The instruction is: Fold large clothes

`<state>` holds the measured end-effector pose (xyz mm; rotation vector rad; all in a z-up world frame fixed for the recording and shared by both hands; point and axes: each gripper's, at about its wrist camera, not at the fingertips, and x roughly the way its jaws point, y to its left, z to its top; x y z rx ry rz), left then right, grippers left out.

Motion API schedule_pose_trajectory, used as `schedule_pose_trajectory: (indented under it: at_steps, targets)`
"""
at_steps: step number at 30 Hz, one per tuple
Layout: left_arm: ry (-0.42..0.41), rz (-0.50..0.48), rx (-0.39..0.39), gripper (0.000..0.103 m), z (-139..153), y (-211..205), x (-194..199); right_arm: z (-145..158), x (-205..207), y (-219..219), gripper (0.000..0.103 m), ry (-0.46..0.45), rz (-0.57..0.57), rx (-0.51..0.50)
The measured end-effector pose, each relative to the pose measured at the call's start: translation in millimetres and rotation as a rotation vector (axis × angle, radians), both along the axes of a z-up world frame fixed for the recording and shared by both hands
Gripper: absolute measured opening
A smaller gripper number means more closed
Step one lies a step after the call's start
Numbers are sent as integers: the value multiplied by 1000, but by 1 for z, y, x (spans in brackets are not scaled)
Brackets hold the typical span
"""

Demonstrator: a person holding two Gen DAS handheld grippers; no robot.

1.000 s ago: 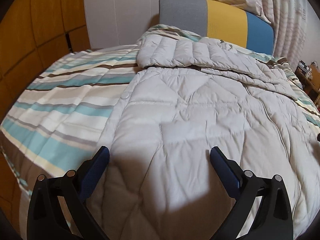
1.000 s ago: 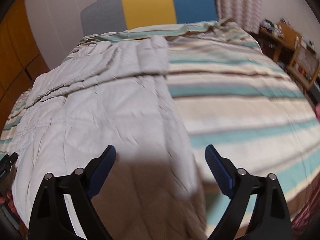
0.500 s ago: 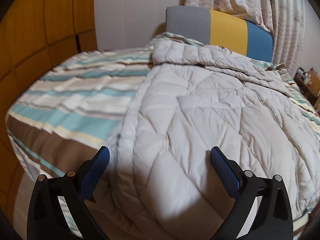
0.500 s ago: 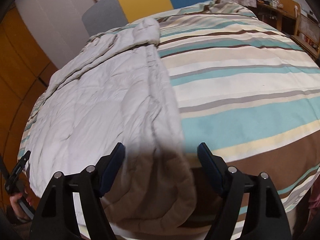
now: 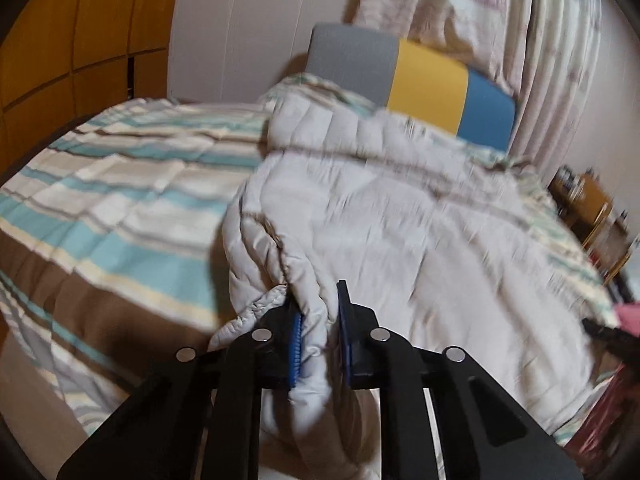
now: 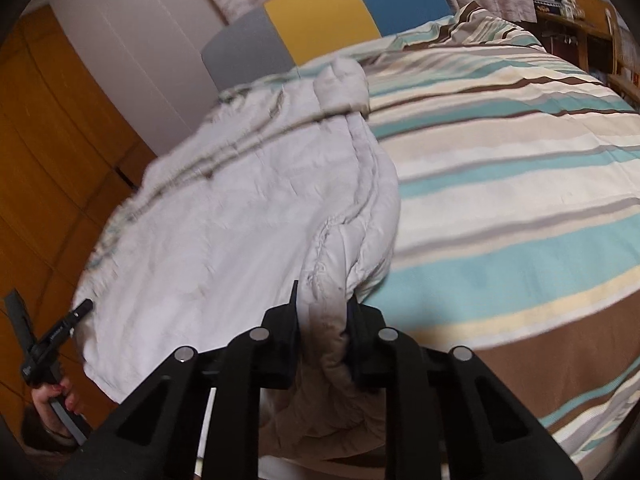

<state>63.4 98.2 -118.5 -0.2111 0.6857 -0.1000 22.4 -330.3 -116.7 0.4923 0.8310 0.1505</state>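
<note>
- Quilted coat (image 5: 400, 240), pale grey and padded, lies spread on the striped bedspread (image 5: 100, 208) of the bed, collar end toward the grey, yellow and blue headboard (image 5: 424, 76).
- Left gripper (image 5: 318, 332): jaws clenched on a bunched fold of the coat's near hem, at its left edge.
- Right gripper (image 6: 322, 320): jaws closing, fabric of the near right hem corner pinched between them.
- Gathered cloth rises off the bed at both grips.
- Right wrist view: a hand (image 6: 50, 398) on the other gripper's handle, low at far left.
- Both views motion-blurred.
</note>
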Motion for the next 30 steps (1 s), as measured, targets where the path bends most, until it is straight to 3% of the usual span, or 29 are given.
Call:
schedule_pose_trajectory:
  at_steps: [5, 15, 23, 30]
  targets:
    - [-63, -22, -60, 15, 34, 2, 22, 23, 16, 0, 17, -64, 1, 28]
    - [-82, -49, -74, 15, 60, -9, 86, 51, 78, 2, 17, -121, -2, 42]
    - [-55, -16, -106, 15, 63, 6, 148, 45, 135, -14, 17, -74, -63, 145]
    - [9, 26, -146, 15, 46, 20, 203, 24, 179, -28, 18, -21, -105, 245]
